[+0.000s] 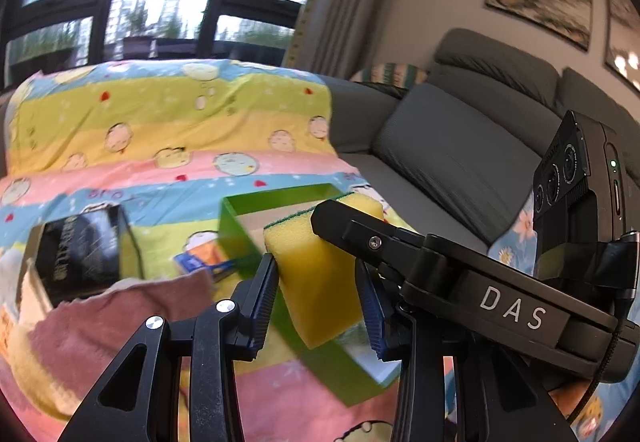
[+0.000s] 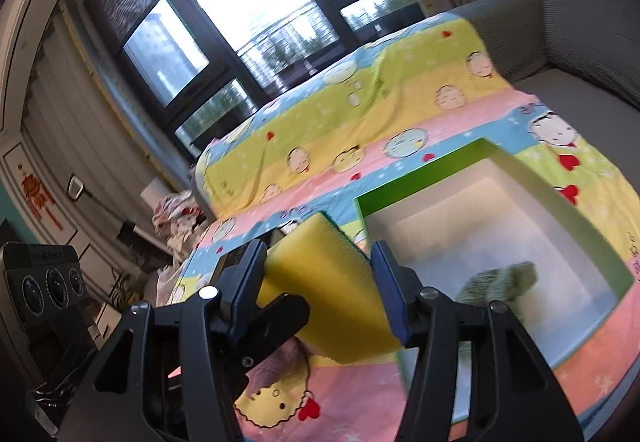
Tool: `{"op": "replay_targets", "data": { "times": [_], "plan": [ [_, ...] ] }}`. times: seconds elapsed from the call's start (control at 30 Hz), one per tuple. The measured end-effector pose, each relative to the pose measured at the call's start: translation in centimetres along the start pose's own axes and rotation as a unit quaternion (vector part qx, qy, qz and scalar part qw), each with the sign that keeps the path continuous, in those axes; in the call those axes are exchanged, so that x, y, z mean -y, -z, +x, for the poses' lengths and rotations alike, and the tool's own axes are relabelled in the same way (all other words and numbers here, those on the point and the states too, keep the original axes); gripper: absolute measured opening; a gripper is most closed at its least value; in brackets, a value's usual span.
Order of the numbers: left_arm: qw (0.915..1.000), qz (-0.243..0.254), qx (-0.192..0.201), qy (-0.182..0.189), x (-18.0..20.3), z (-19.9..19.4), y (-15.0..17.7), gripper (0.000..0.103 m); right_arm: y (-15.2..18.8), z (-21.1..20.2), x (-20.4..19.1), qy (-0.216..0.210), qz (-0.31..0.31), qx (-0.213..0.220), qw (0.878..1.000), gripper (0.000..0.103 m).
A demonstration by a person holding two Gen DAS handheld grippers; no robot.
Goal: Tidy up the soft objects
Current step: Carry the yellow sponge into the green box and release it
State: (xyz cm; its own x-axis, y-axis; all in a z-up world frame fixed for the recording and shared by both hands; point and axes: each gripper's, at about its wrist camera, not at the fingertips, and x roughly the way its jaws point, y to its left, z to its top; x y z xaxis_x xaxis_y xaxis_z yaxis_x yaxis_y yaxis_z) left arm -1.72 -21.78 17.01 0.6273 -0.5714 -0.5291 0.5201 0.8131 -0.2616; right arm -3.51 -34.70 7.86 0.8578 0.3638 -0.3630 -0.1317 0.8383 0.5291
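both the left hand-held gripper point(image 1: 318, 292) and right hand-held gripper point(image 2: 326, 294) are clamped on one yellow sponge point(image 1: 320, 278), held above the bed's near edge. a level carry should land it inside the green box point(image 2: 592, 242).

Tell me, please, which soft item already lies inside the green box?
The grey-green fuzzy cloth; the sponge is gripped, the pink cloth lies outside.

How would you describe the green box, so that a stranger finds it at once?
Find the cartoon-printed bedsheet in pastel stripes, draped beside the grey sofa. On it sits the green box, open on top, white inside, with a grey-green cloth in it. The neighbouring black box is dark and smaller.
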Motion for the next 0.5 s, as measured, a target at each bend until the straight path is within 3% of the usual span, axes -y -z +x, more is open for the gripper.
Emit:
{"op": "replay_targets", "data": {
  "times": [0.37,0.5],
  "plan": [
    [0.997,0.031,-0.05,0.051,3.7,5.5,0.0,0.04,0.0,-2.2,6.0,0.058,0.082,0.022,0.995,0.053],
    [0.995,0.037,-0.072,0.058,4.9,7.4,0.4,0.04,0.2,-2.2,7.7,0.09,0.104,0.015,0.99,0.047]
  ]
}}
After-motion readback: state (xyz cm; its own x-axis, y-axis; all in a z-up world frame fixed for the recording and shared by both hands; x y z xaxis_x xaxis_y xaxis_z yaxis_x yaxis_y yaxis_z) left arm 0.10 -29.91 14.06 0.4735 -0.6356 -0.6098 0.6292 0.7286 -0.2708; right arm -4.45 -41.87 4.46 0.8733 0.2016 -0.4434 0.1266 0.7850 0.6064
